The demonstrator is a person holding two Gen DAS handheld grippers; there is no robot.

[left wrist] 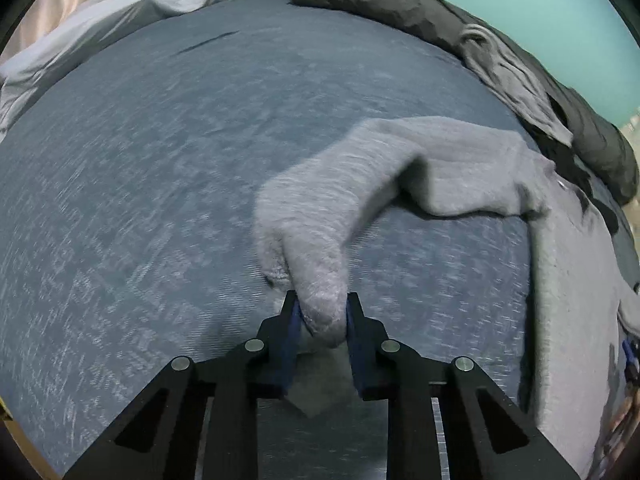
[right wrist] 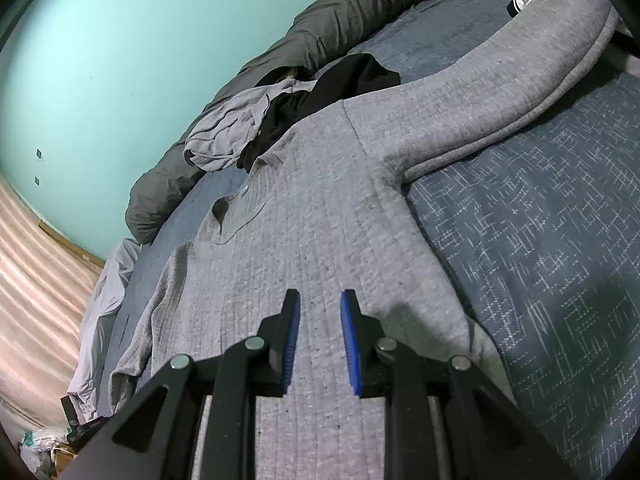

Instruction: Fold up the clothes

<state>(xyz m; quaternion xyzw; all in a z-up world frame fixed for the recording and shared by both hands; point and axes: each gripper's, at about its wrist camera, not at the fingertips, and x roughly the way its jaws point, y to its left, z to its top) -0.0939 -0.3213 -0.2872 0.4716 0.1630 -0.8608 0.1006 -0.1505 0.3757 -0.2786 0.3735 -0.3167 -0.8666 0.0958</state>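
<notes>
A grey sweatshirt (right wrist: 312, 208) lies spread flat on a bed with a blue patterned cover (right wrist: 540, 240). In the left wrist view one of its sleeves (left wrist: 316, 216) is lifted off the cover and runs down from the body (left wrist: 568, 280) on the right. My left gripper (left wrist: 322, 298) is shut on the cuff end of that sleeve, with the cloth bunched between the blue pads. My right gripper (right wrist: 320, 296) hovers over the lower body of the sweatshirt. Its jaws stand a little apart with nothing between them.
A rolled dark grey duvet (left wrist: 400, 4) runs along the far side by the teal wall (right wrist: 100, 60). Crumpled grey (right wrist: 224, 136) and black (right wrist: 340, 84) garments lie by the sweatshirt's collar. A pale sheet (left wrist: 100, 20) is bunched at the bed's far left corner.
</notes>
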